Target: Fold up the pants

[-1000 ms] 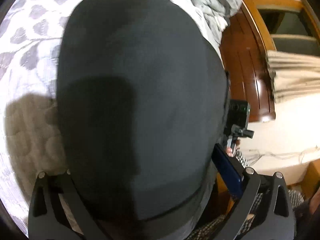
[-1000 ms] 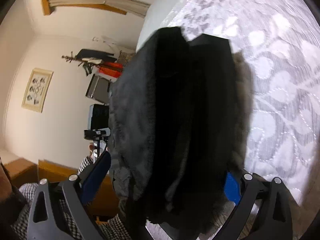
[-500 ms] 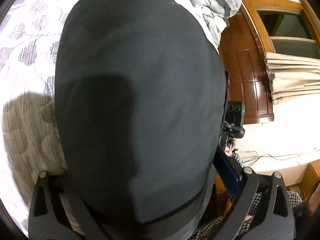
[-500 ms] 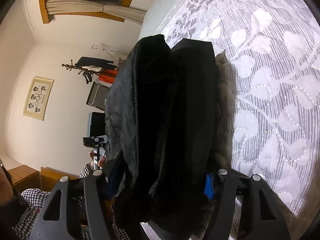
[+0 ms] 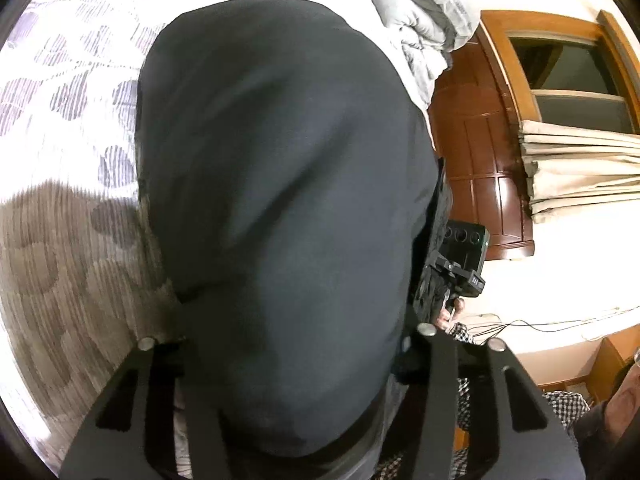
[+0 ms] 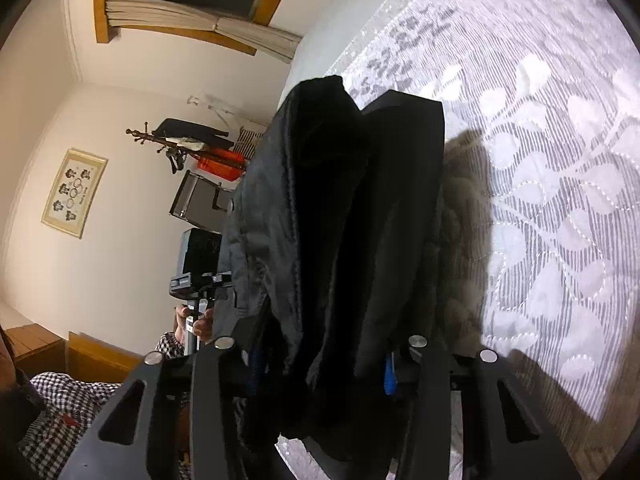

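The black pants point(image 5: 280, 180) lie folded into a thick bundle on the patterned bedspread point(image 5: 60, 80) and fill the left wrist view. My left gripper point(image 5: 288, 324) is closing, with the near end of the bundle between its fingers and the fabric pinched in. In the right wrist view the pants point(image 6: 340, 220) stand as layered folds at the bed's edge. My right gripper point(image 6: 324, 344) is closing too, squeezing those layers; a blue pad point(image 6: 388, 372) shows against the cloth. The fingertips themselves are hidden by fabric.
A grey duvet point(image 5: 420, 12) is heaped at the head of the bed by the wooden headboard point(image 5: 480, 160). Each view shows the other hand-held gripper point(image 5: 460, 256) point(image 6: 200, 276) beside the pants. A coat rack point(image 6: 180, 148) stands by the wall. A checked sleeve point(image 6: 60, 400) is at the lower left.
Both grippers' jaws have drawn inward around the pants bundle, from wide apart to pinching it. The bundle looks narrower and bunched between the fingers.
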Tool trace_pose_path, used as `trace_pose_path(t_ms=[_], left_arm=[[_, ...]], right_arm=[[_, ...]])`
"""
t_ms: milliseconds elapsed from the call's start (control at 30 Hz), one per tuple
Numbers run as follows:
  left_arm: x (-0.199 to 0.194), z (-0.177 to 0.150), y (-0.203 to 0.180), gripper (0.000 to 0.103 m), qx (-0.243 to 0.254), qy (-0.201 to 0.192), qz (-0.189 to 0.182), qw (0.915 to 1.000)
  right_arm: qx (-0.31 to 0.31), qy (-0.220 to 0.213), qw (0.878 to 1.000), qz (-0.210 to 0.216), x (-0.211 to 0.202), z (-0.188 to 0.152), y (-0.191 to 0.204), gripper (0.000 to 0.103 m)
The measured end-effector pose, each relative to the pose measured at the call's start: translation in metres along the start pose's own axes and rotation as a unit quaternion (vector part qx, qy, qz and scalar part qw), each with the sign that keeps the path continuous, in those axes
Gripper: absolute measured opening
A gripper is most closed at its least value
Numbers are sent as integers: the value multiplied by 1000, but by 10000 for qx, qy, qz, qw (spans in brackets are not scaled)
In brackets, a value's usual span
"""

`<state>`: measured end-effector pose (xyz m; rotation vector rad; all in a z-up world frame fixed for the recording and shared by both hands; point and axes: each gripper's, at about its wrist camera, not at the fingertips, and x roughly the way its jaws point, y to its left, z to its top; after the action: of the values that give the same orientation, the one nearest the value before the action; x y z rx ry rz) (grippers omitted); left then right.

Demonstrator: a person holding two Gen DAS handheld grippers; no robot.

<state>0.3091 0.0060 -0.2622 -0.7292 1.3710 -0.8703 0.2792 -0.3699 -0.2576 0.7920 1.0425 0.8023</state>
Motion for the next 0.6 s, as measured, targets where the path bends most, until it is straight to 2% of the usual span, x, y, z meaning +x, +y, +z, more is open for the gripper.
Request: trace_pose_path(t_ms=[233, 600], left_arm=[[4, -4, -15, 38, 251, -141, -235, 9993], [5, -3, -36, 38, 525, -219, -352, 9978]], right_arm=[[-37, -169, 9998, -105, -6, 6, 18, 42], [-345, -340, 9984, -288, -25, 13, 42, 42]])
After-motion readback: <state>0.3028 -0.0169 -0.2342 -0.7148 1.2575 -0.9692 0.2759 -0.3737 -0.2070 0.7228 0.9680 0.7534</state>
